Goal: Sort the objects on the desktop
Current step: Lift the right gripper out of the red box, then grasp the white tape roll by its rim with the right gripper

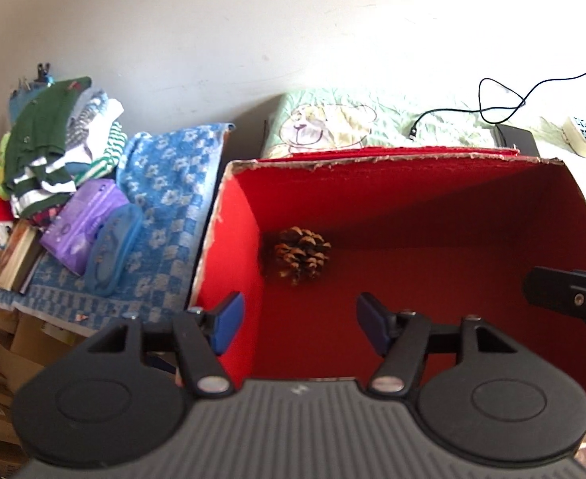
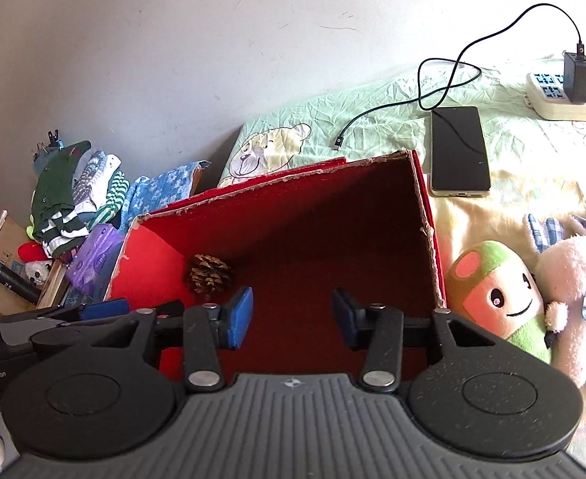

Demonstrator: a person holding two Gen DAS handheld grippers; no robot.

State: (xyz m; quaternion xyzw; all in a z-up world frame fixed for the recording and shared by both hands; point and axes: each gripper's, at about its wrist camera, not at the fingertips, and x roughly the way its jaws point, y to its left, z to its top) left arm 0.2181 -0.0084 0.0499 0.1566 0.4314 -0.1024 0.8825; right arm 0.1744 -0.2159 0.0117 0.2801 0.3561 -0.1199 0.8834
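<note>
An open red box [image 1: 432, 199] stands in front of me; it also shows in the right wrist view [image 2: 293, 215]. A brown pine cone [image 1: 301, 254] lies in its far left corner, also seen in the right wrist view [image 2: 210, 274]. My left gripper [image 1: 298, 325] is open and empty over the box's near left part. My right gripper [image 2: 292, 317] is open and empty over the box's near edge. Part of the right gripper [image 1: 568, 299] shows at the right of the left wrist view. A mushroom plush toy [image 2: 500, 291] and a white plush rabbit [image 2: 576, 291] lie right of the box.
A black phone [image 2: 458, 149], a charging cable [image 2: 444, 84] and a power strip [image 2: 568, 94] lie on the green bedspread [image 2: 372, 119] behind the box. A blue towel [image 1: 165, 207], a purple pack [image 1: 83, 219] and folded clothes [image 1: 61, 147] are at the left.
</note>
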